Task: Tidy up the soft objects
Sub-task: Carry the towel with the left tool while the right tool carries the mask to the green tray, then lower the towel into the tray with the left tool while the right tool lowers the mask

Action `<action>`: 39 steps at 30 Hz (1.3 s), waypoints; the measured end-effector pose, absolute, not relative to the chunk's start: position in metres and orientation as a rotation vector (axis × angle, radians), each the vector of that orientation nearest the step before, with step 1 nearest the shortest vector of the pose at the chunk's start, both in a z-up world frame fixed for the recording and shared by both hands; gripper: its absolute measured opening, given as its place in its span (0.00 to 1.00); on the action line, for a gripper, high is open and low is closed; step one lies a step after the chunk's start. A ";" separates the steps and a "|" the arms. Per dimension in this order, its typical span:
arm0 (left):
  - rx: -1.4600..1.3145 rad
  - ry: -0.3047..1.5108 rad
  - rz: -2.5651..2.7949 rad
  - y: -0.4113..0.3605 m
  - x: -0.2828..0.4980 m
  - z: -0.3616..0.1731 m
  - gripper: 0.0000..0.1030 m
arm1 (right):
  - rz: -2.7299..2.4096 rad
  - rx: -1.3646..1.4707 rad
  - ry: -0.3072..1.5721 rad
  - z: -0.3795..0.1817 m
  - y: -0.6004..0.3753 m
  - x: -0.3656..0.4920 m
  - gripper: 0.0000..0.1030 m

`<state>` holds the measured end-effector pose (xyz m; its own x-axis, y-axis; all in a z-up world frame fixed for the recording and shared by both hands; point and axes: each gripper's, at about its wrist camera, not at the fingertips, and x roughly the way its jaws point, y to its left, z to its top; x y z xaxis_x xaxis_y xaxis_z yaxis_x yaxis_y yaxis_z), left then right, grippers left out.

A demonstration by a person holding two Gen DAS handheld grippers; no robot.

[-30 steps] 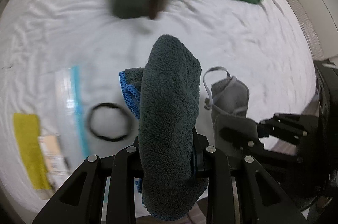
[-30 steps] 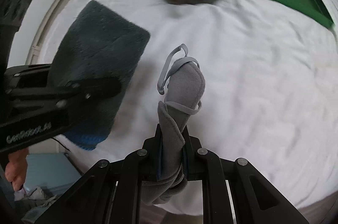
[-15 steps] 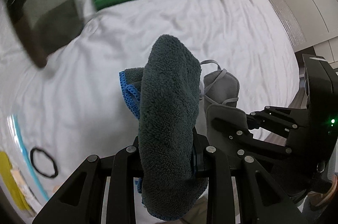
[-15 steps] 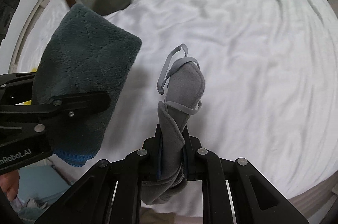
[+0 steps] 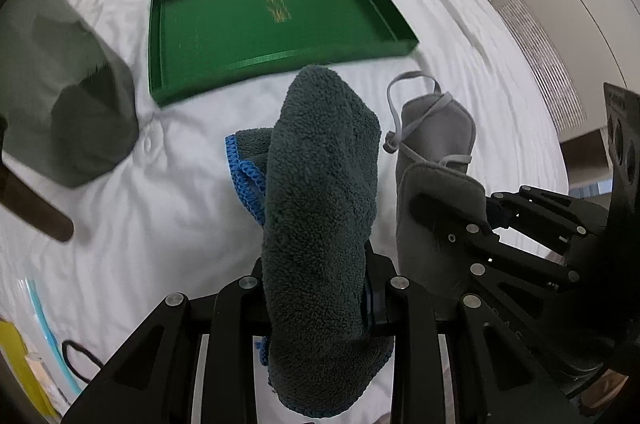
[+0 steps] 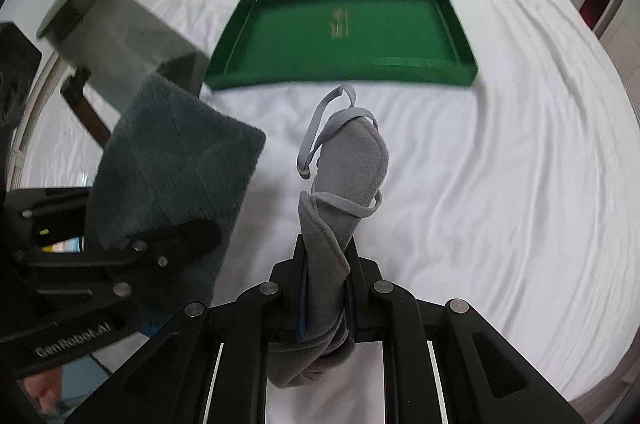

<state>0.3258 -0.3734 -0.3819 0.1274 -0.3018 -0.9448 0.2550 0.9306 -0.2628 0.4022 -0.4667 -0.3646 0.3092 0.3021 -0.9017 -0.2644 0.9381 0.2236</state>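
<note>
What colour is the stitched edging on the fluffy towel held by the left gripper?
Bright blue, on a dark grey-teal towel; clearest in the left wrist view.

Left tongs [image 5: 320, 308] pointing steeply down, jaws clamping on a cloth [image 5: 320, 208] rising between them. Right tongs [image 6: 326, 298] pointing steeply down too, jaws pinching a pouch [image 6: 344, 176] standing up from the grip. Both sitting side by side, close but not touching: right tongs showing at the right edge of the left view, left tongs at the left edge of the right view. Fingers [image 6: 40, 390] of a hand peeking in below the left tongs.
</note>
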 end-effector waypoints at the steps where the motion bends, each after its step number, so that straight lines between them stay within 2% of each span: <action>1: -0.044 1.376 -0.399 -0.374 0.331 -0.380 0.23 | 0.376 0.031 1.188 -0.362 -0.466 0.408 0.13; 21: -0.090 1.190 -0.235 -0.379 0.446 -0.367 0.23 | 0.336 -0.042 0.984 -0.357 -0.459 0.520 0.13; 33: -0.057 1.121 -0.065 -0.365 0.501 -0.406 0.24 | 0.279 -0.074 0.945 -0.402 -0.432 0.600 0.13; 39: -0.005 1.121 -0.003 -0.364 0.515 -0.430 0.24 | 0.259 -0.059 0.985 -0.433 -0.429 0.635 0.13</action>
